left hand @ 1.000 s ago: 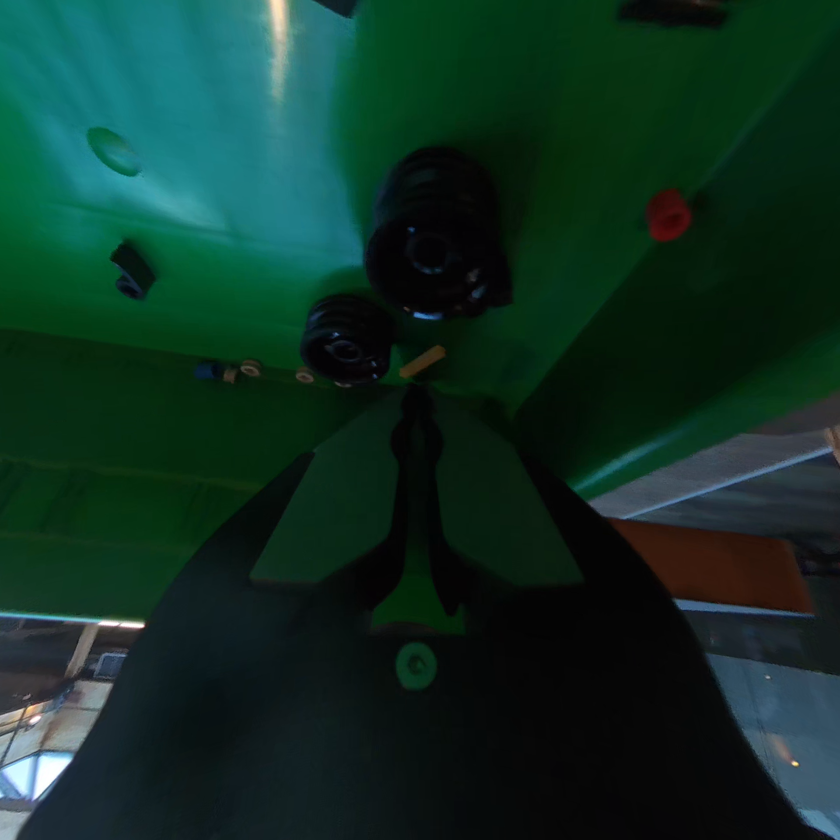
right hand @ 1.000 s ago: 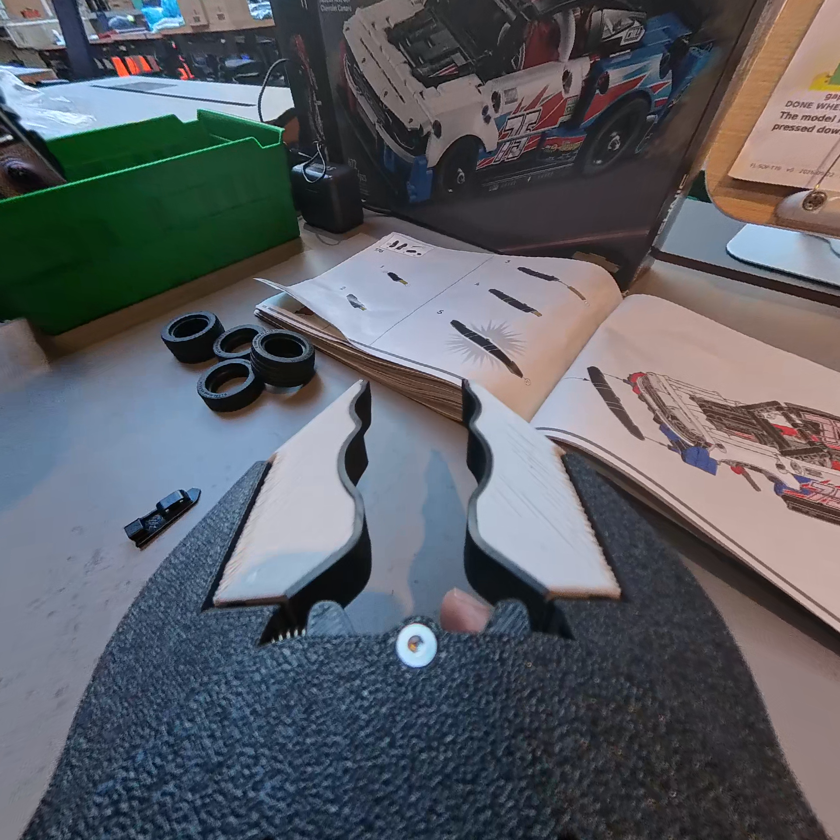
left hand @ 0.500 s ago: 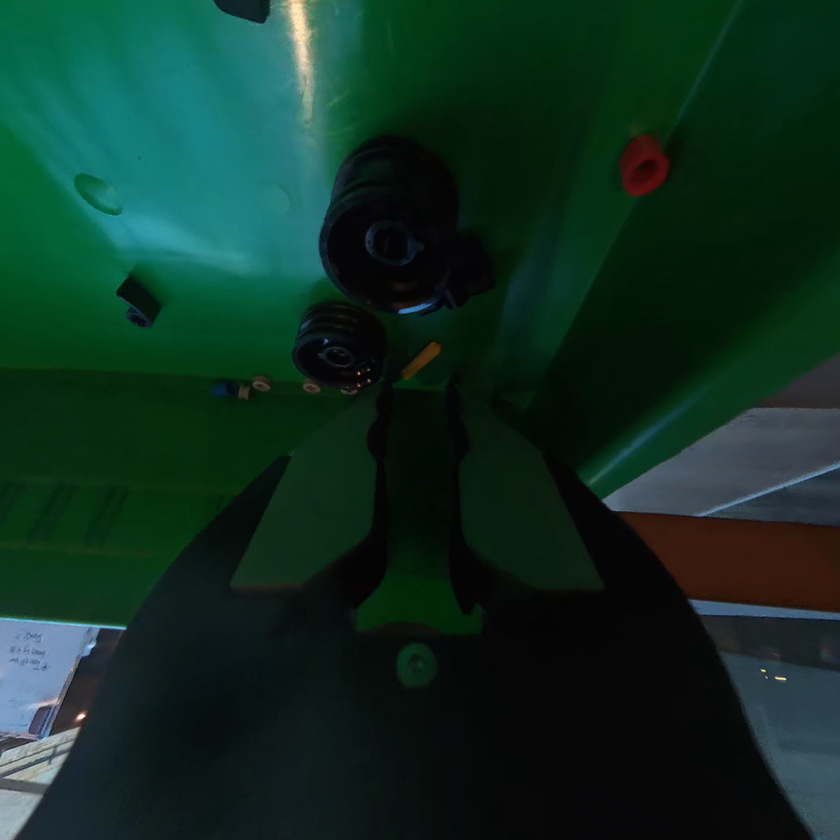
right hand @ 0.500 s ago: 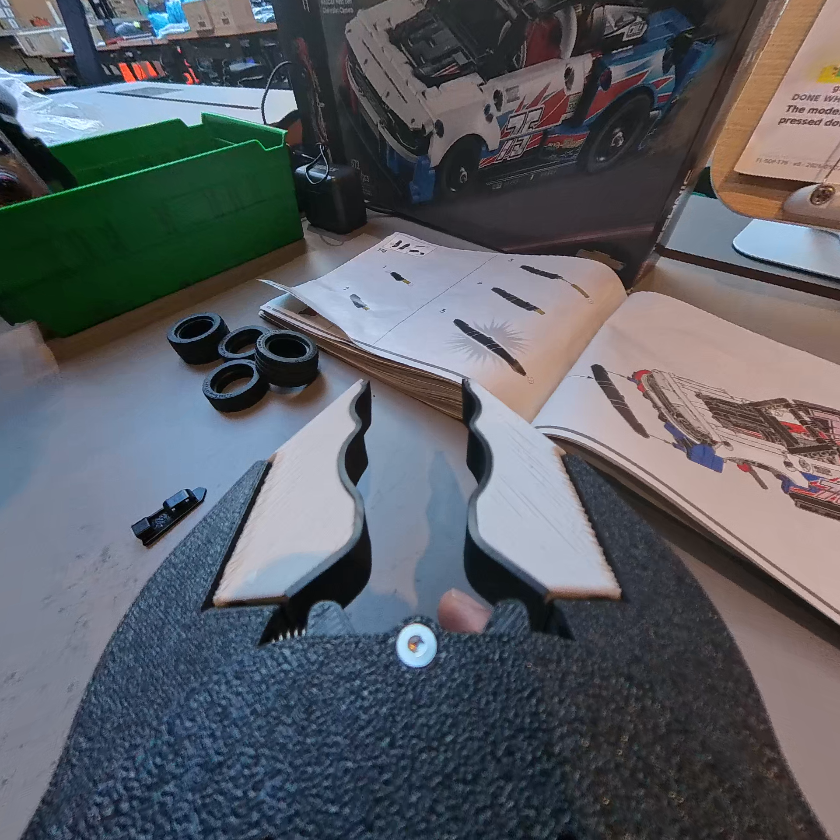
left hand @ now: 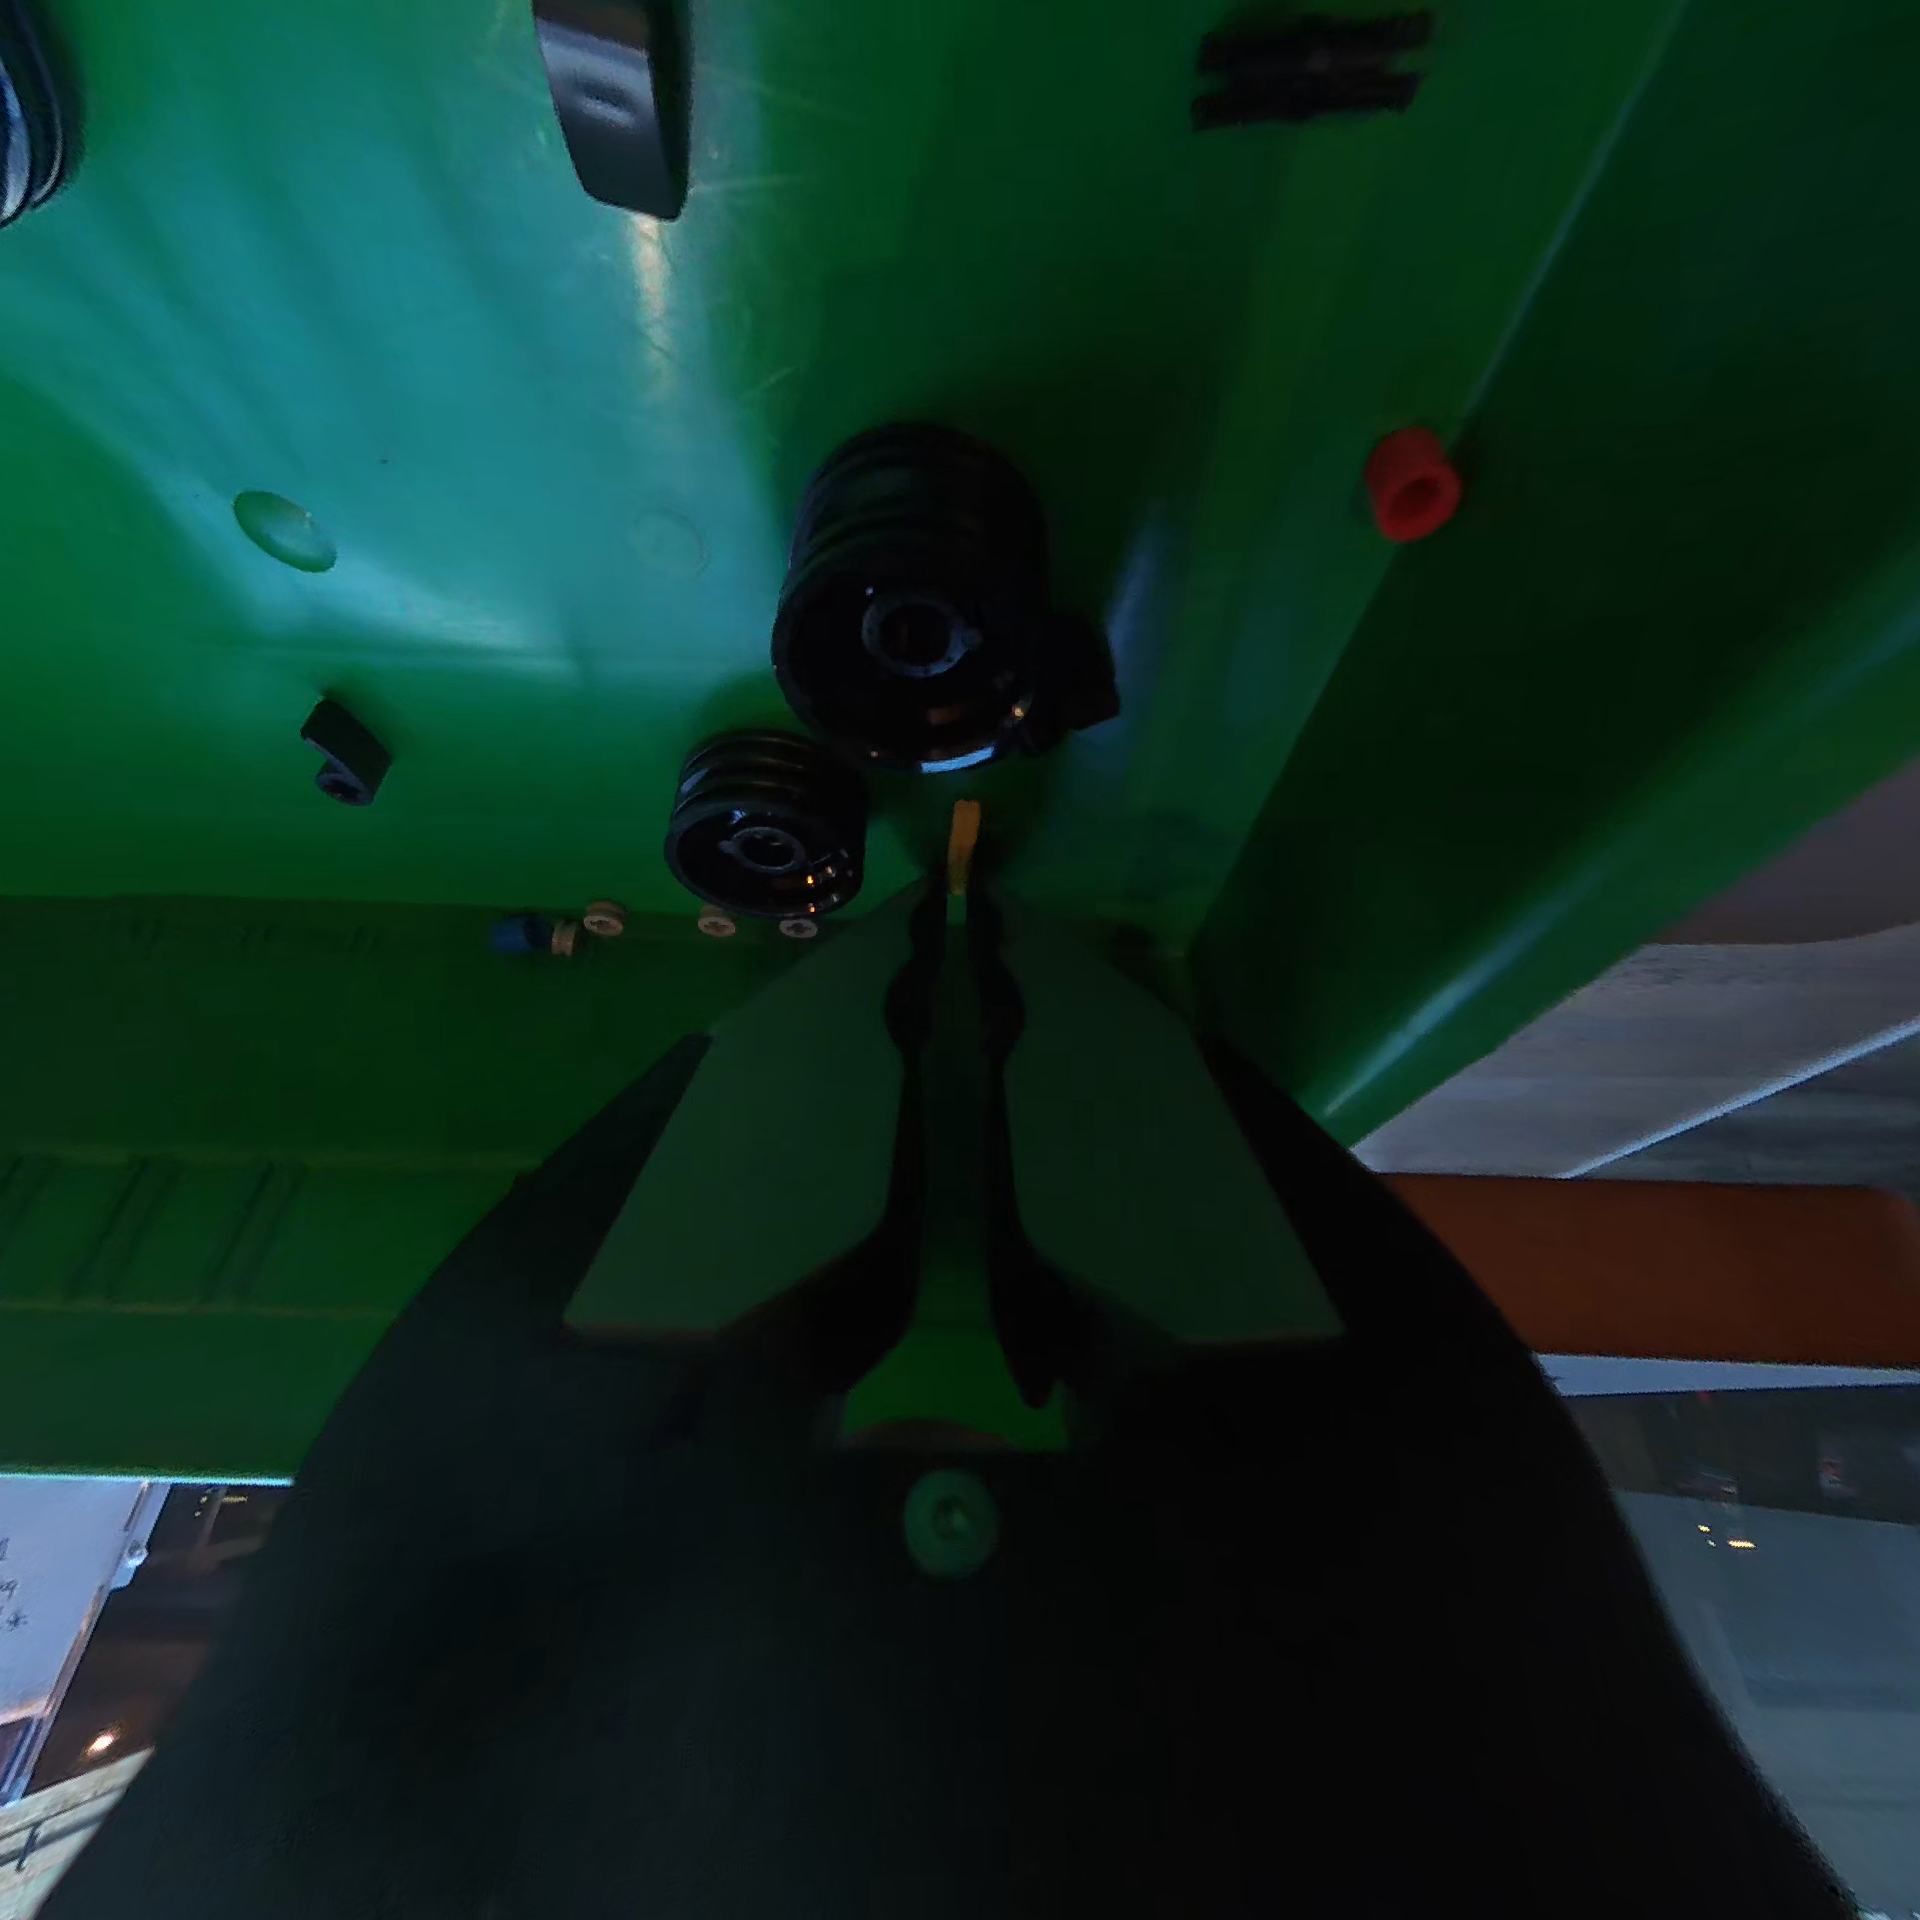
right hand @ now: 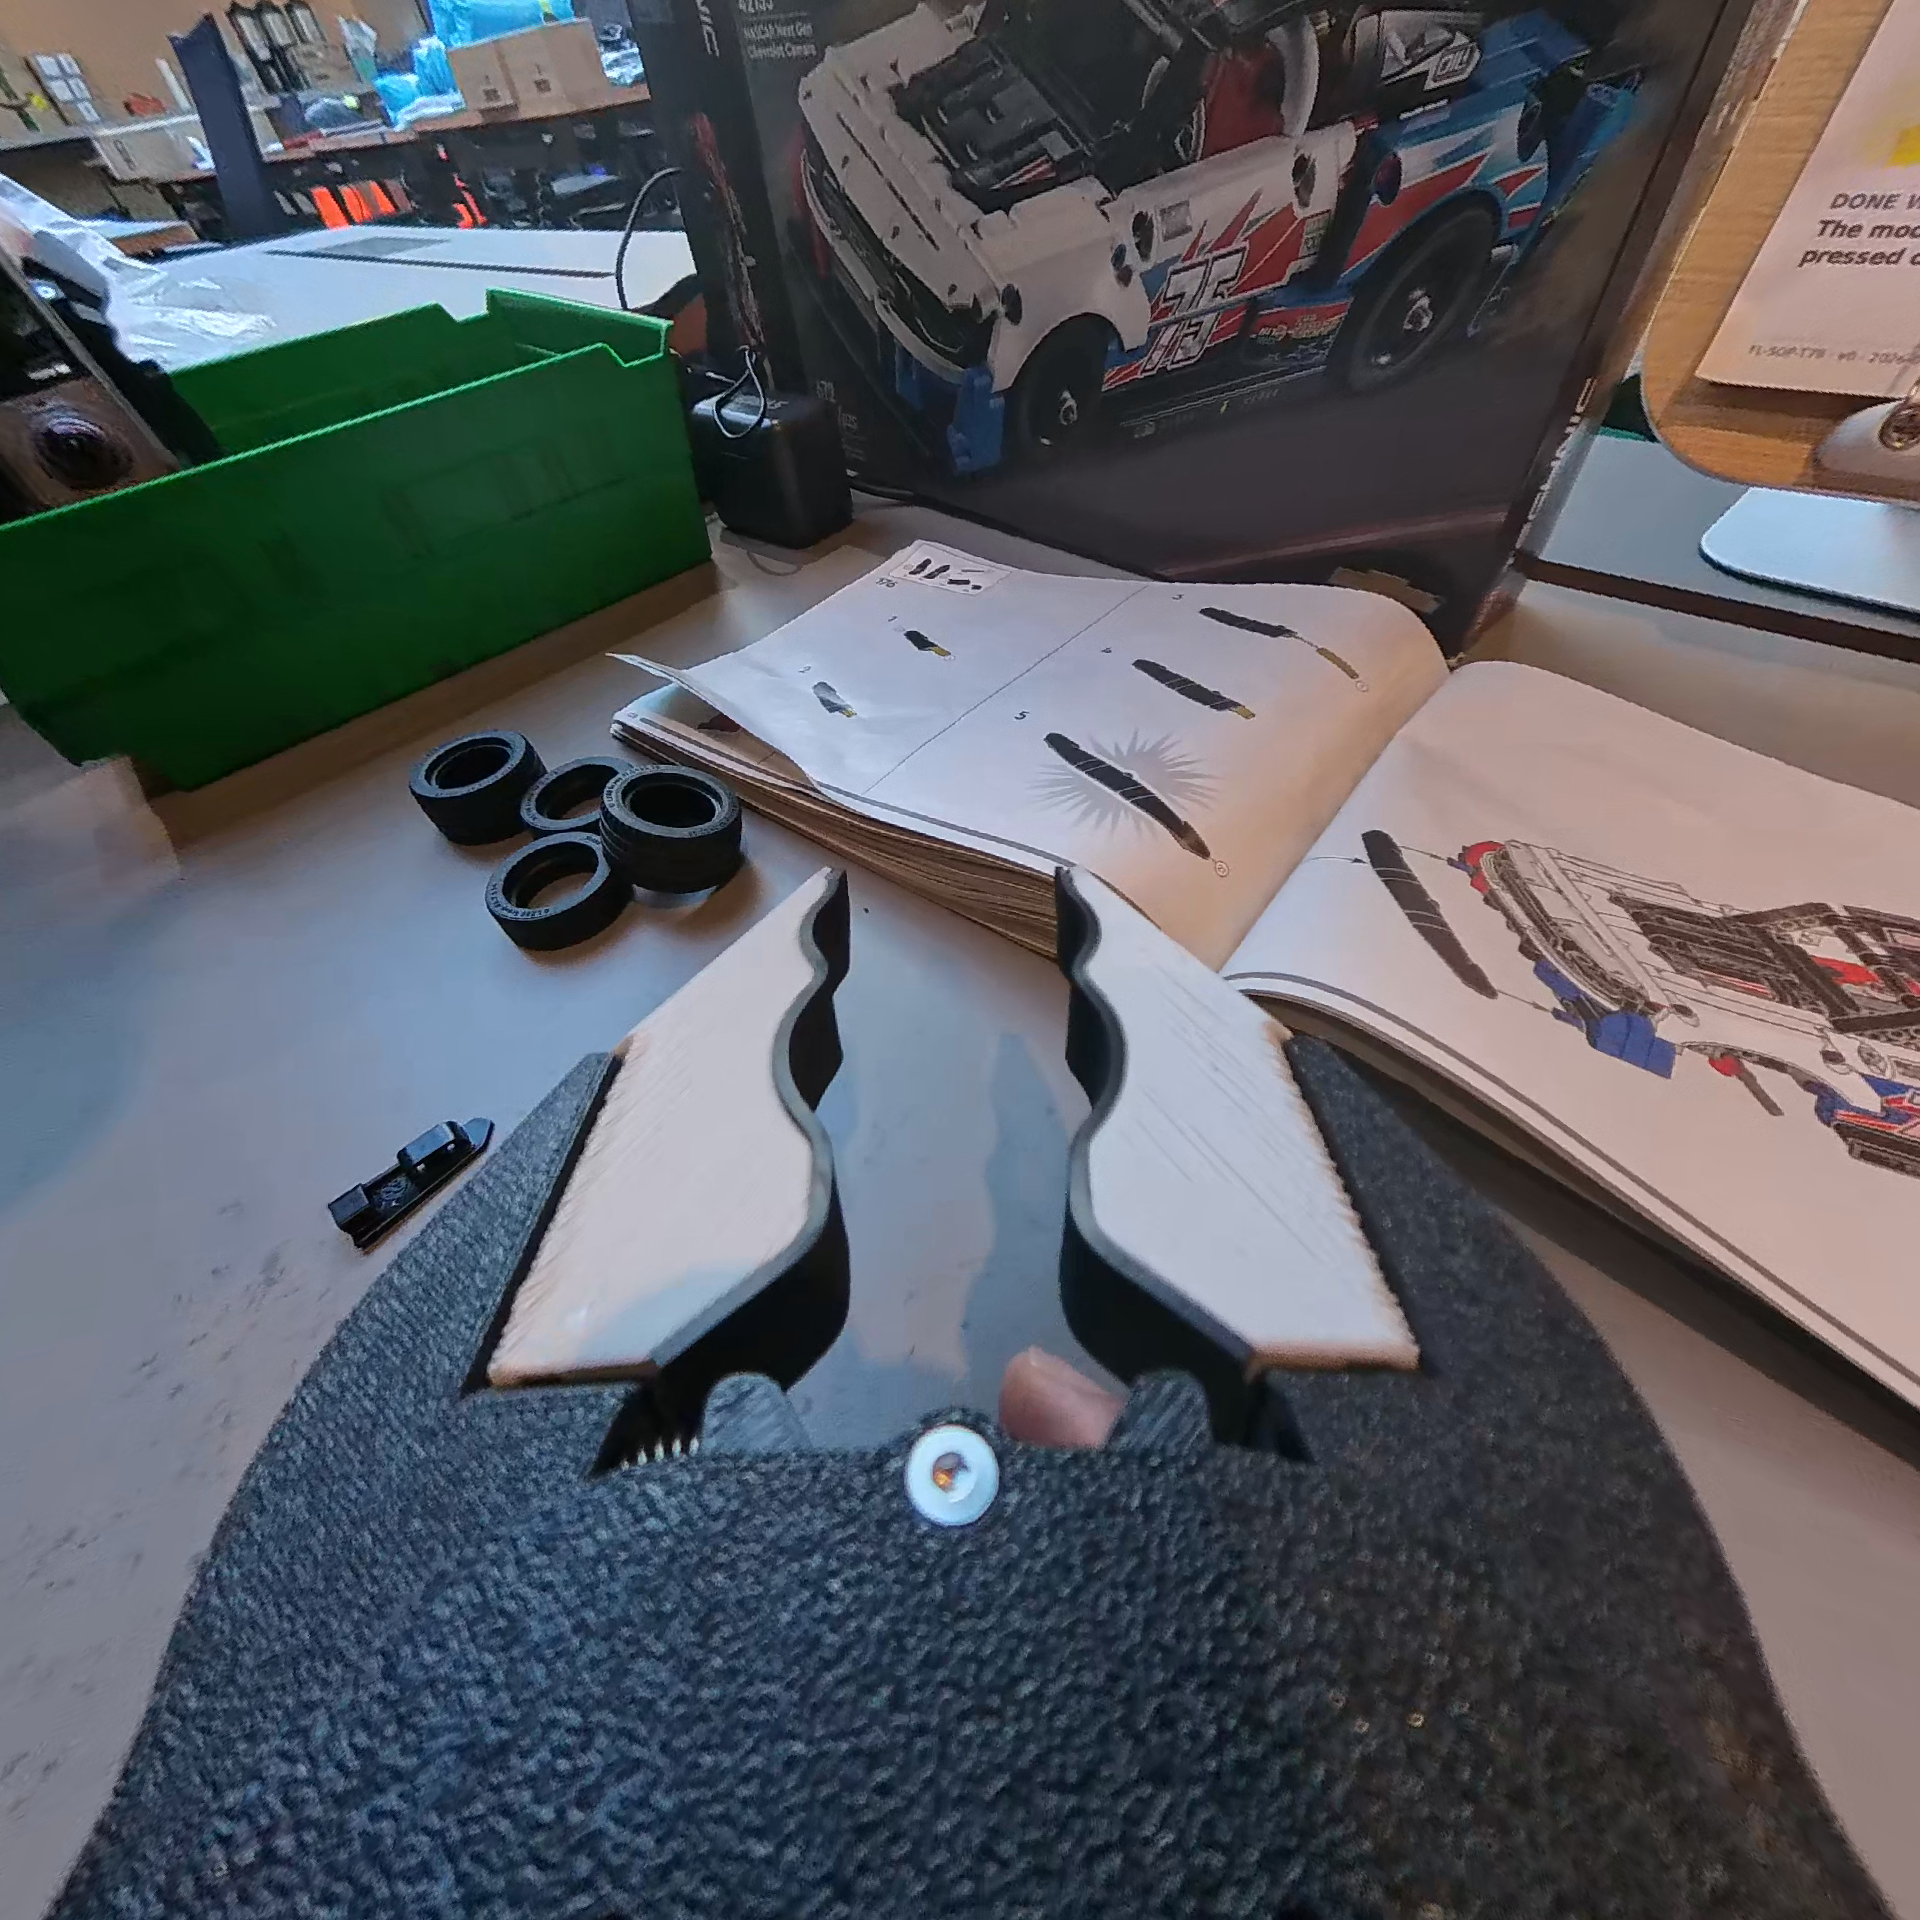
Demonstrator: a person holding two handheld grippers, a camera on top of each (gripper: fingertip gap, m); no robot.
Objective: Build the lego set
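Observation:
In the left wrist view my left gripper is down inside the green bin. Its fingertips are shut on a small yellow pin, which sticks out straight ahead of them. Two black wheel hubs lie just beyond the tips. In the right wrist view my right gripper is open and empty above the table, in front of the open instruction booklet. Several black tyres lie to its left, and a small black piece lies nearer.
The bin also holds a red bush, a black connector, small tan pins and a blue pin. In the right wrist view the green bin stands at the left and the set's box behind the booklet. My hands' fingertips stand some 50 centimetres from each other. The small black piece is about 15 centimetres from my right fingertips and 40 centimetres from my left.
My left gripper was shut beside the slanted yellow pin, opened, then closed on it; the pin now points straight out of the tips. My right gripper stayed open and hardly moved.

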